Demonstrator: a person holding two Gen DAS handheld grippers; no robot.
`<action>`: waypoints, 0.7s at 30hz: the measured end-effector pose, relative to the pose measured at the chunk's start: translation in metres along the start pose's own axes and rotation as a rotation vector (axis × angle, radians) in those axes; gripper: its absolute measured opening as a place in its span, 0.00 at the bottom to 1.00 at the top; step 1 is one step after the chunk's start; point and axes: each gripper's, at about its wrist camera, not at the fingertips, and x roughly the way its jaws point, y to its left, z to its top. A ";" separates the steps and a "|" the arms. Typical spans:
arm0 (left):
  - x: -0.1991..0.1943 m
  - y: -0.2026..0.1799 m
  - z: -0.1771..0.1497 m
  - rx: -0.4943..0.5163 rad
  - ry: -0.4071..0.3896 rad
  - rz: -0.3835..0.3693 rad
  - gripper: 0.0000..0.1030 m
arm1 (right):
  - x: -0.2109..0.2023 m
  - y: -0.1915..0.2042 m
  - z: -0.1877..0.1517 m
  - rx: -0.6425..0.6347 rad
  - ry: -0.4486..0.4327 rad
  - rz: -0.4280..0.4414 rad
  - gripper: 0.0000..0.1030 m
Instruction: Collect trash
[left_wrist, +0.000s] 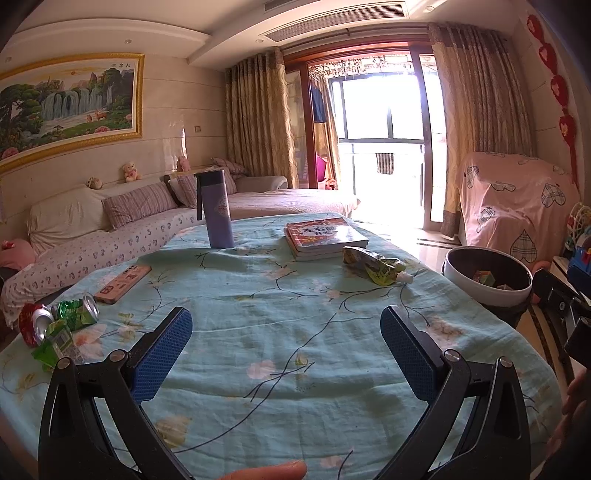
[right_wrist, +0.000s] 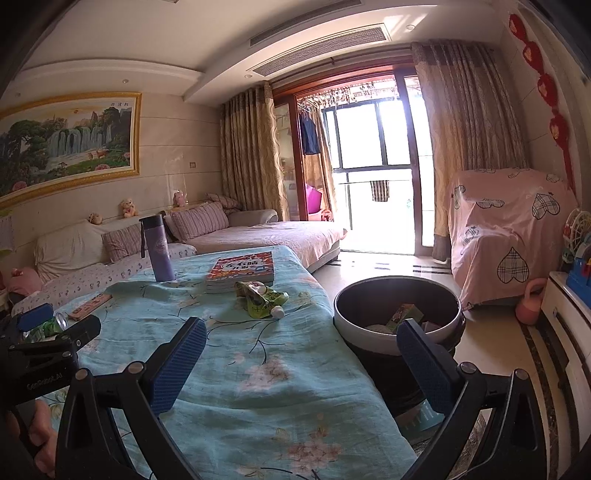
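A crumpled green spouted pouch lies on the blue floral tablecloth beside the books; it also shows in the right wrist view. Crushed cans and green wrappers lie at the table's left edge. A round trash bin with a carton inside stands on the floor right of the table, and shows in the left wrist view. My left gripper is open and empty above the table's middle. My right gripper is open and empty over the table's right edge, near the bin.
A purple bottle, a stack of books and a pink remote-like item sit on the table. A sofa runs behind. A pink-covered appliance and a cabinet stand at right.
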 end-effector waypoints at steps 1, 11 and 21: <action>0.000 0.001 0.000 -0.002 0.002 -0.001 1.00 | 0.000 0.001 0.000 -0.003 0.002 0.001 1.00; 0.000 0.005 -0.003 -0.019 -0.002 0.006 1.00 | 0.002 0.006 -0.002 -0.012 0.014 0.012 1.00; -0.003 0.006 -0.005 -0.026 -0.006 0.004 1.00 | 0.001 0.007 -0.001 -0.014 0.014 0.017 1.00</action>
